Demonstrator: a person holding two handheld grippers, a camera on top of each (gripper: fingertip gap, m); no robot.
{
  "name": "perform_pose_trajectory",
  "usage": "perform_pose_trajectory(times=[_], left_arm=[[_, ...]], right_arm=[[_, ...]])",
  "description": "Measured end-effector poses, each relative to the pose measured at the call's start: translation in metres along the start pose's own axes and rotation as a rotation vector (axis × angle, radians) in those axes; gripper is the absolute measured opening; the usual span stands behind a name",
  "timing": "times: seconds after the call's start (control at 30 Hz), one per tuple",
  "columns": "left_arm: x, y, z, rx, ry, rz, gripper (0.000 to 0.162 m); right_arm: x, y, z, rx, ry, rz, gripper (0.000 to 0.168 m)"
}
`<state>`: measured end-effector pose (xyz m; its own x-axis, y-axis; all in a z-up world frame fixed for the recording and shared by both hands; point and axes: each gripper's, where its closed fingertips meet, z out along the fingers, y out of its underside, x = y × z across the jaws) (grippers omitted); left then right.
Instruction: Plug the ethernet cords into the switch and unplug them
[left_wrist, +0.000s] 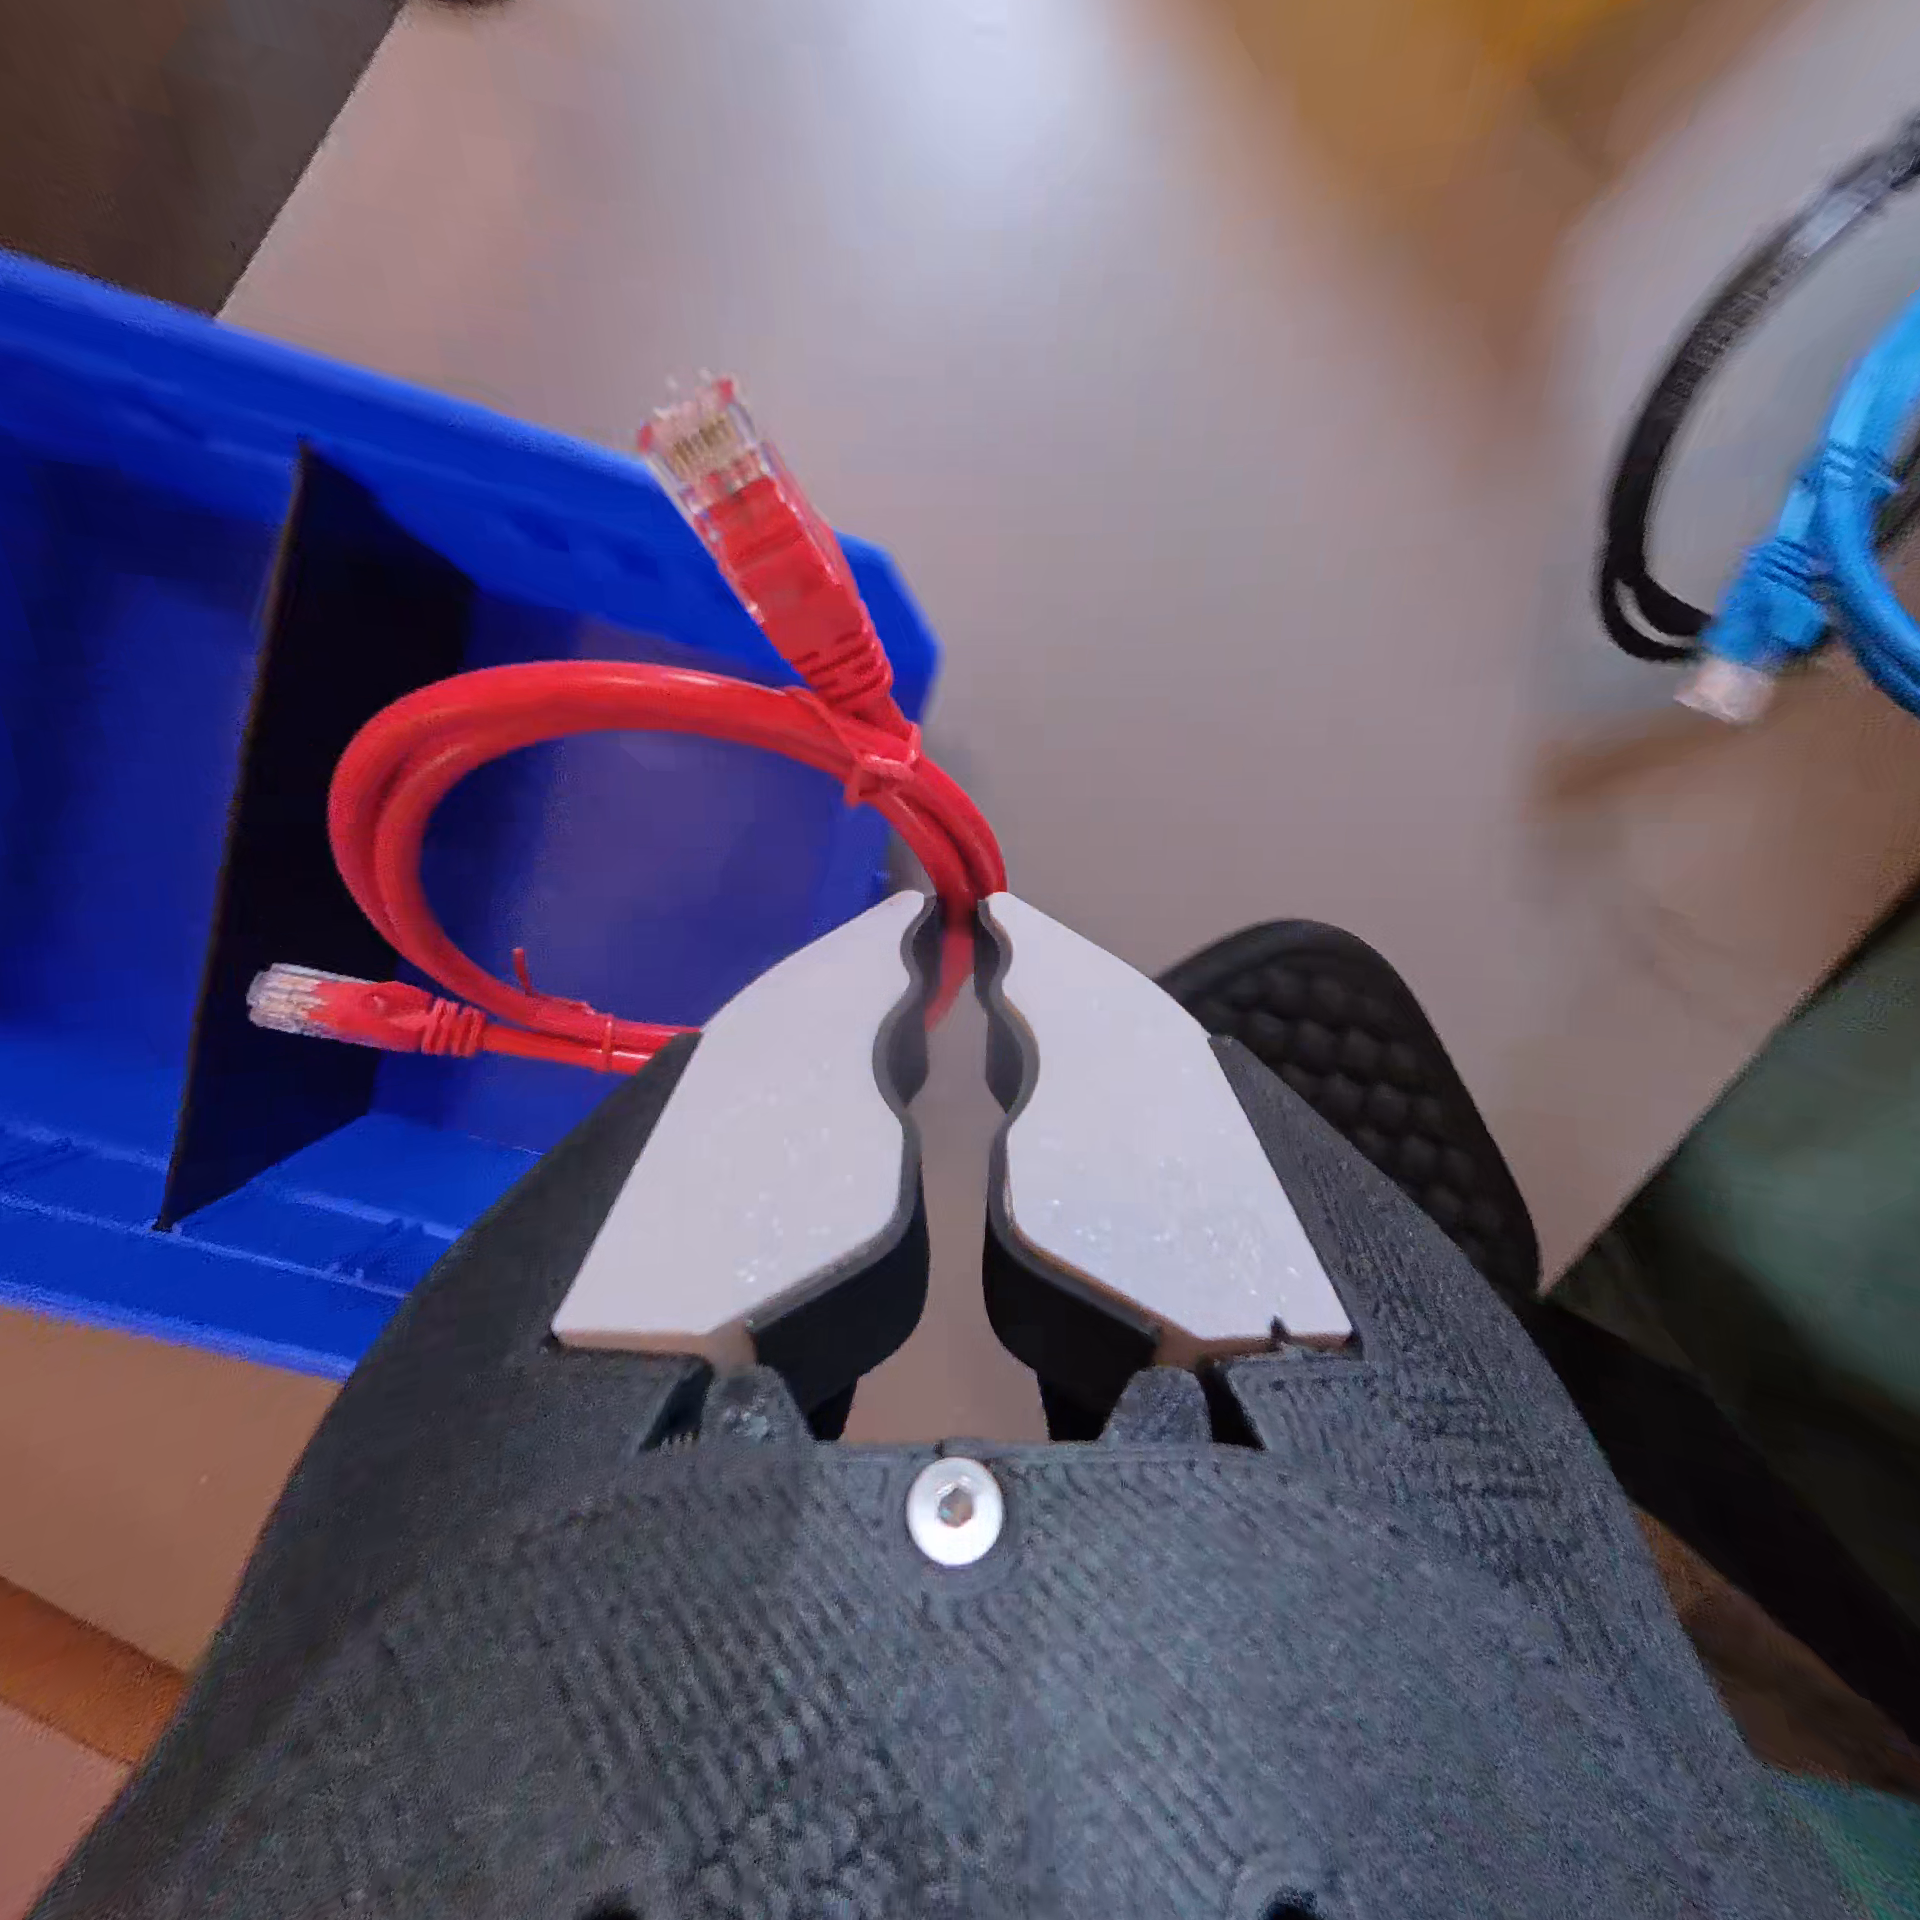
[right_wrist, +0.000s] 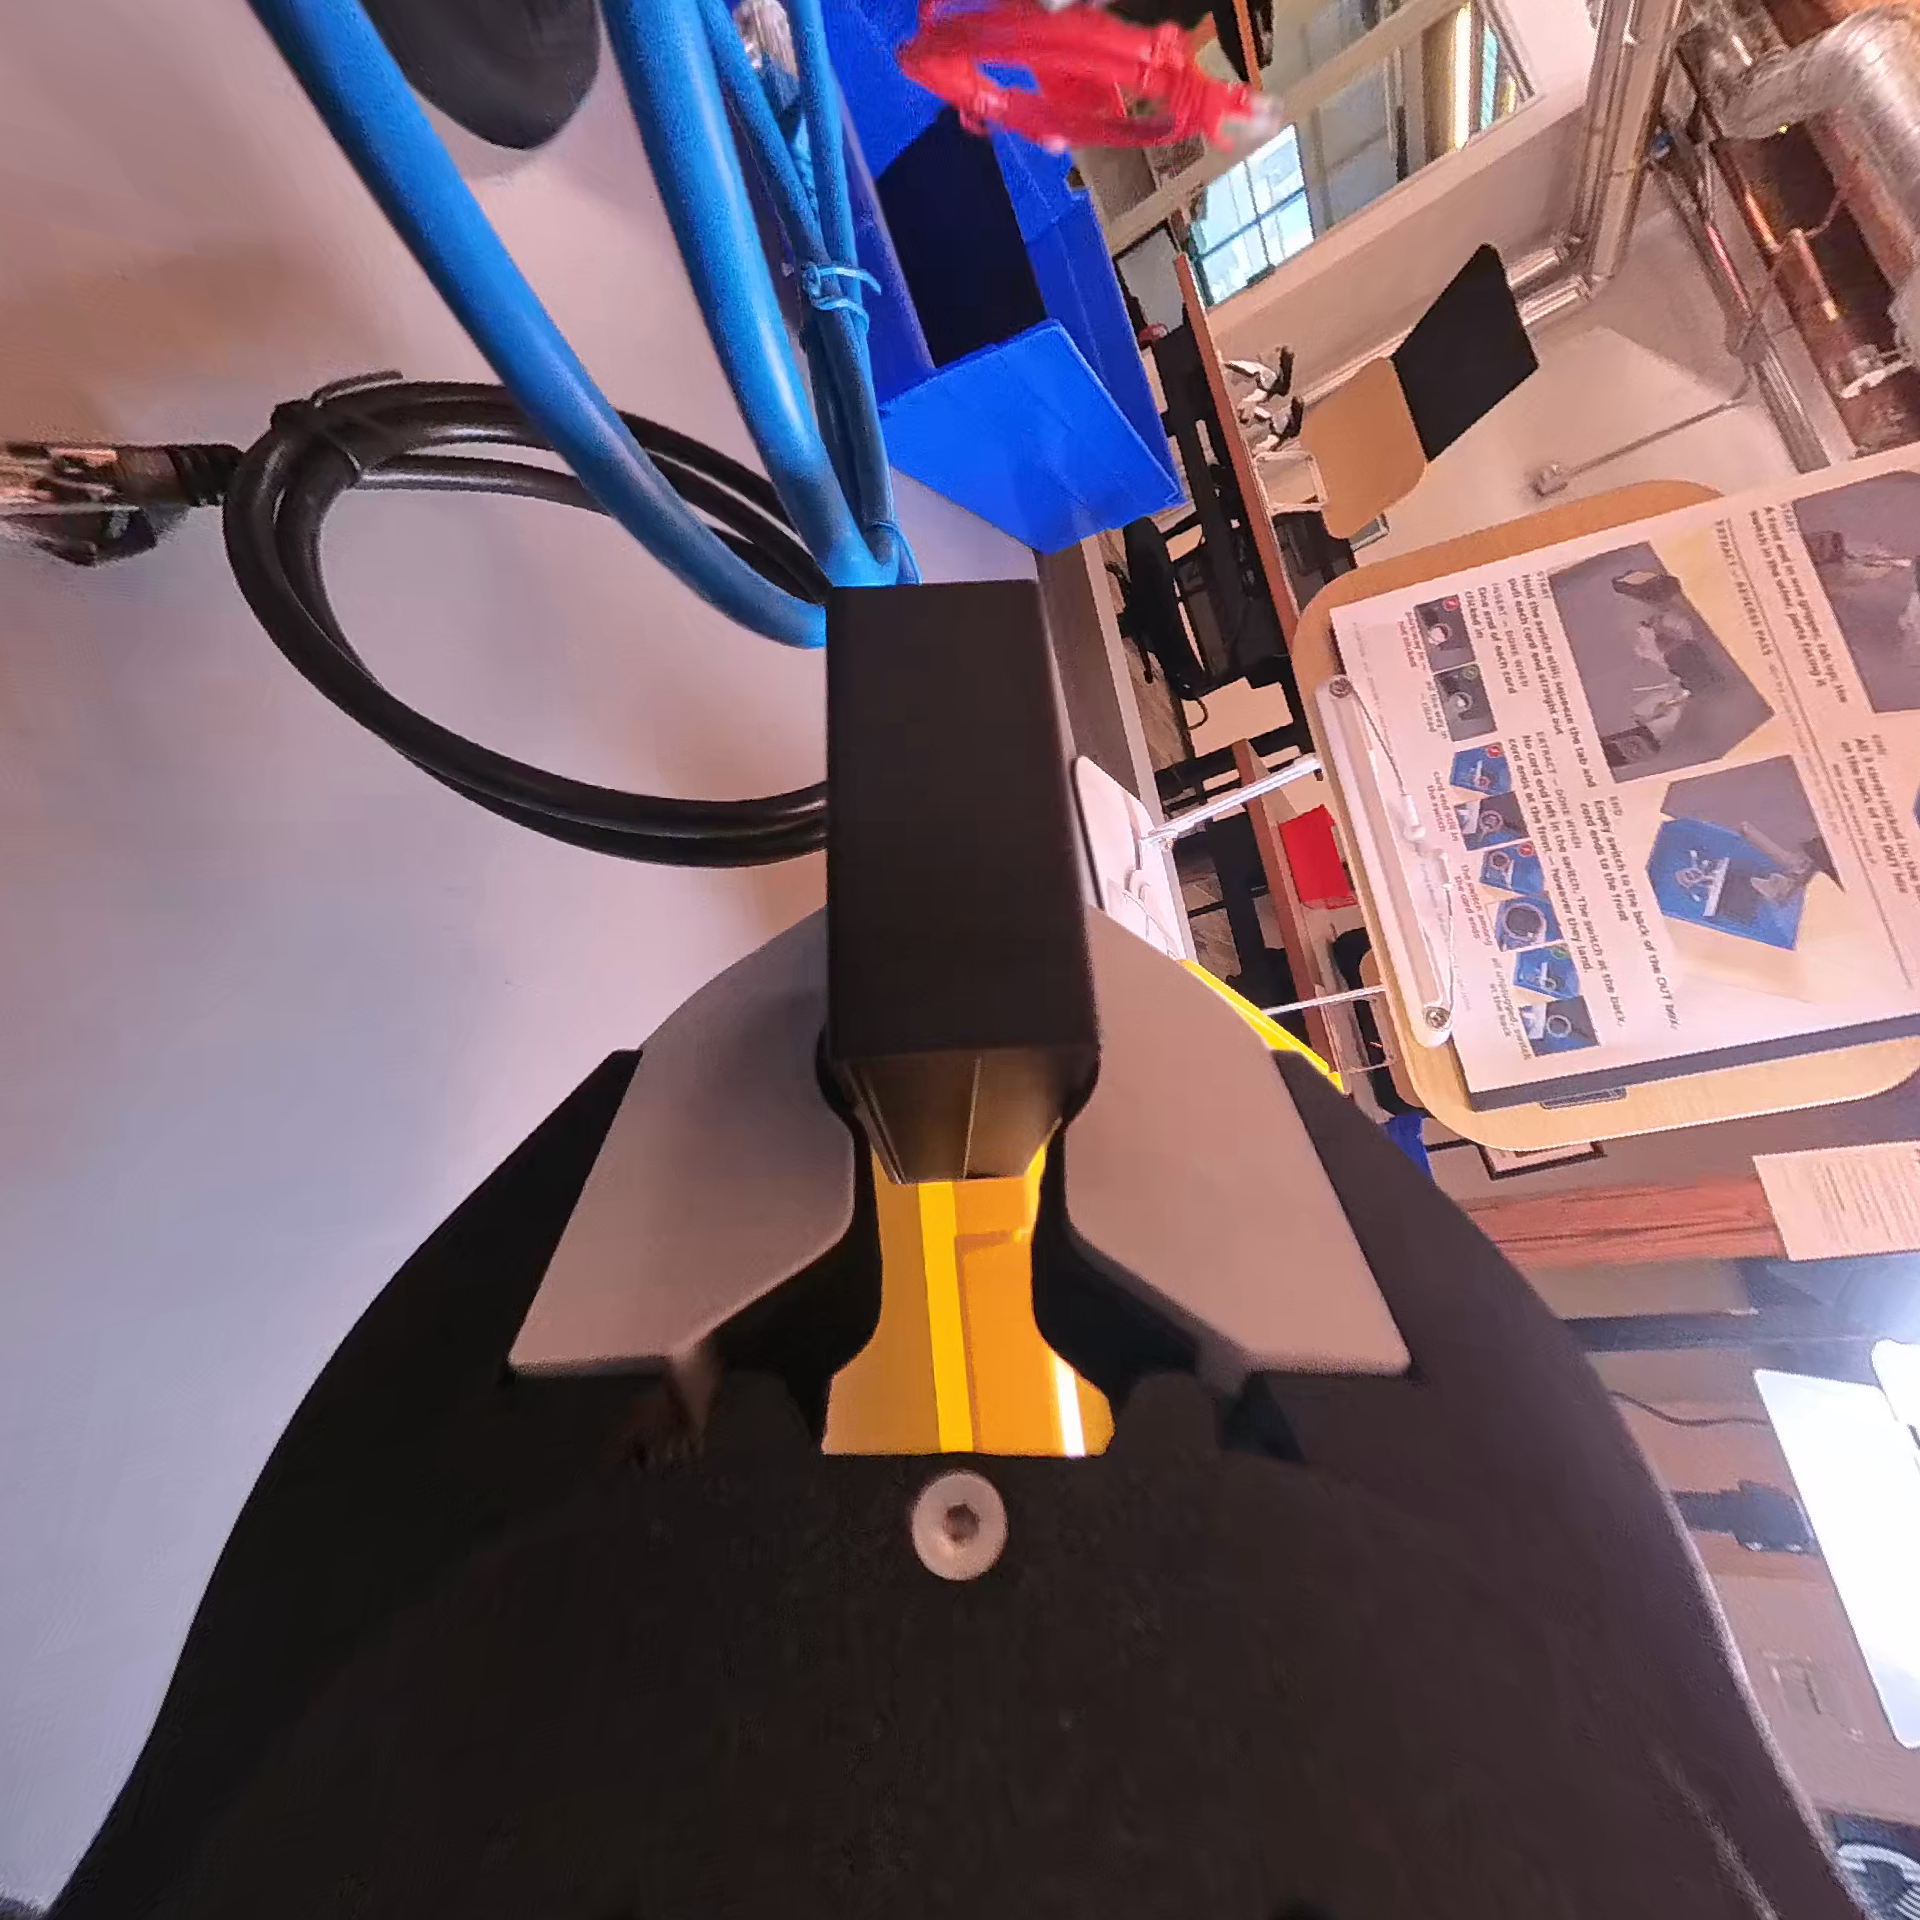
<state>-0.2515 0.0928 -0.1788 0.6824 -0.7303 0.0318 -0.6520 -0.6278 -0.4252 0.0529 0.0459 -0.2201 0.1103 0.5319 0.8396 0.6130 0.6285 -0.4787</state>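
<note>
- the left gripper (left_wrist: 956, 914) was seen closed on the red ethernet cord (left_wrist: 665, 748), pinched at the bundled loop just below its cable tie, with the cord held in the air over the blue bin (left_wrist: 135, 623) at what looked like a far corner of the table (left_wrist: 1195, 364).
- one clear plug (left_wrist: 712, 447) pointed up and away from the gripper, and the other plug (left_wrist: 296, 997) hung out sideways over the bin.
- the right gripper (right_wrist: 956, 821) was seen clamped on a black box, judged to be the switch (right_wrist: 951, 810), with a blue cord (right_wrist: 665, 312) and a black cord (right_wrist: 499, 748) running from its far end; whether they were seated in ports could not be told.
- the step in hand was judged to be bringing the red cord to the switch; it would be done better if the cord were regripped near the upper plug, since a hold on the loop leaves the plug free to swing.
- the plug tab would need to be lined up with a free port while the switch was held steady.
- the ports were hidden behind the switch body, and a yellow object (right_wrist: 956, 1320) between the right fingers was not identifiable.
- the far ends of the blue and black cords were blurred or cut off in both views.
</note>
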Motion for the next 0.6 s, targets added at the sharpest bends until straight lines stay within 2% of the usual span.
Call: perform_pose_trajectory(times=[0.03,0.1,0.17,0.33,0.4,0.5,0.6], left_arm=[[0.015,-0.001,-0.007,-0.005,0.011,0.039,0.006],[0.051,-0.001,-0.015,-0.026,0.080,0.115,0.006],[0.086,0.004,-0.007,-0.068,0.162,0.188,0.006],[0.140,0.020,0.051,-0.123,0.330,0.252,0.006],[0.153,0.019,0.069,-0.076,0.398,0.259,0.008],[0.138,0.015,0.071,0.007,0.370,0.218,0.010],[0.092,0.010,0.068,0.112,0.263,0.065,0.016]], right_arm=[[0.001,0.000,0.000,0.000,0.006,0.001,0.030],[0.004,0.001,-0.001,-0.003,0.018,-0.004,0.031],[0.006,0.001,-0.002,-0.005,0.026,-0.011,0.030],[0.009,0.004,-0.007,-0.003,0.031,-0.010,0.031],[0.011,0.008,-0.009,-0.013,0.039,-0.003,0.031],[0.018,0.015,-0.012,-0.028,0.059,0.013,0.031],[0.027,0.021,-0.016,-0.039,0.087,0.033,0.031]])
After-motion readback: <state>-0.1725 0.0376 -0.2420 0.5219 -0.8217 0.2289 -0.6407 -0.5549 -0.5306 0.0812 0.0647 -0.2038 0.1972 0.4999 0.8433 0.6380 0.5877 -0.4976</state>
